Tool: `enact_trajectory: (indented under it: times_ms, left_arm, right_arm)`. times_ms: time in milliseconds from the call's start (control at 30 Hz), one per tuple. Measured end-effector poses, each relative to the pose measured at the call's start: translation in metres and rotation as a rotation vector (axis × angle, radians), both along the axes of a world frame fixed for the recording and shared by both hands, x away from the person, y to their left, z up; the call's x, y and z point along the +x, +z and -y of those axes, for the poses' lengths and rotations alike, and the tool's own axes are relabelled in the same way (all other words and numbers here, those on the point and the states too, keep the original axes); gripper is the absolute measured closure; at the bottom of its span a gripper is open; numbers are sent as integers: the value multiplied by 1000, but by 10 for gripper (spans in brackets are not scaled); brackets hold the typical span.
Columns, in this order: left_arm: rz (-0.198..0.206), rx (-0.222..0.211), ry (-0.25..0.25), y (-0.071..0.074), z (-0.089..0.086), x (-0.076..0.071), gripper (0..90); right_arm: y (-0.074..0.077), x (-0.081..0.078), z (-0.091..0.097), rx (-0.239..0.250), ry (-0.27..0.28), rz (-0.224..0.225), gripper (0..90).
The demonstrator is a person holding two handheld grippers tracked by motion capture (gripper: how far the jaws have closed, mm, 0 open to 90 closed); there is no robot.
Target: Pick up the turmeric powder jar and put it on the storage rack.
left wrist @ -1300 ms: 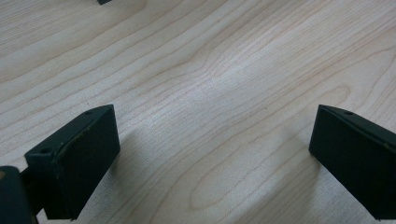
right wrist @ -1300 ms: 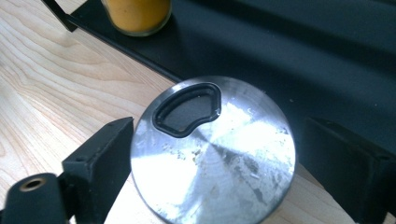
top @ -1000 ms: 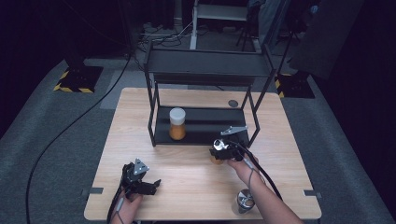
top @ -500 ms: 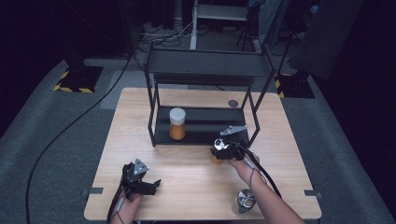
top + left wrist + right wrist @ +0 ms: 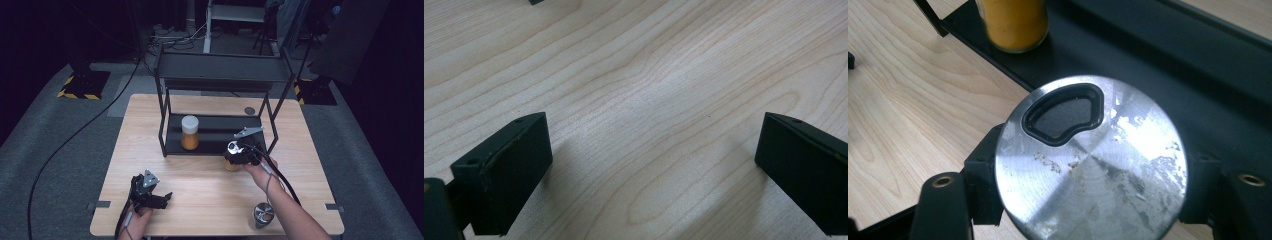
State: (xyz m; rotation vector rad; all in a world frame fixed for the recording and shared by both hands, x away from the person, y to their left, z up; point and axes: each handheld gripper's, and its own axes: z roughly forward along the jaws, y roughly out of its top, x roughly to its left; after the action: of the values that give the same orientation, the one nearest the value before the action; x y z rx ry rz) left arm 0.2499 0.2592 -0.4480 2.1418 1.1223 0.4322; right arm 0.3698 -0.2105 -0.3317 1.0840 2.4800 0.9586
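My right gripper (image 5: 239,156) is shut on a jar of orange powder (image 5: 231,165), just in front of the black rack's lower shelf (image 5: 220,131). In the right gripper view the jar's round steel lid (image 5: 1108,165), with a black-rimmed pour opening, sits clamped between the two black jaws of the right gripper (image 5: 1090,185). A second orange jar with a white cap (image 5: 190,132) stands upright on that shelf at its left; its lower part (image 5: 1013,22) shows ahead. My left gripper (image 5: 162,197) rests near the table's front left, jaws wide apart over bare wood (image 5: 649,115).
The black two-level rack (image 5: 225,70) stands at the table's back middle, its legs framing the shelf. A small shiny metal cup (image 5: 263,215) stands by the front edge near the right forearm. A dark round disc (image 5: 249,110) lies behind the rack.
The right gripper has risen a little with the jar held in it. The left gripper has stayed where it was.
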Motion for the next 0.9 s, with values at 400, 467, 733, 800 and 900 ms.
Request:
enact_trajectory:
  times_ms: [400, 467, 733, 800, 900]
  left_arm:
    - [0, 0, 1, 0, 0, 0, 19]
    - [0, 0, 1, 0, 0, 0, 19]
    - [-1, 0, 1, 0, 0, 0, 19]
    - [-1, 0, 0, 0, 0, 0, 19]
    - [-1, 0, 1, 0, 0, 0, 19]
  right_arm:
    - [15, 9, -11, -1, 0, 8, 318]
    - [16, 11, -14, 1, -3, 7, 318]
    - [25, 21, -25, -2, -6, 17, 318]
    - [26, 23, -28, 0, -9, 19, 318]
    - [26, 26, -31, -3, -8, 22, 318]
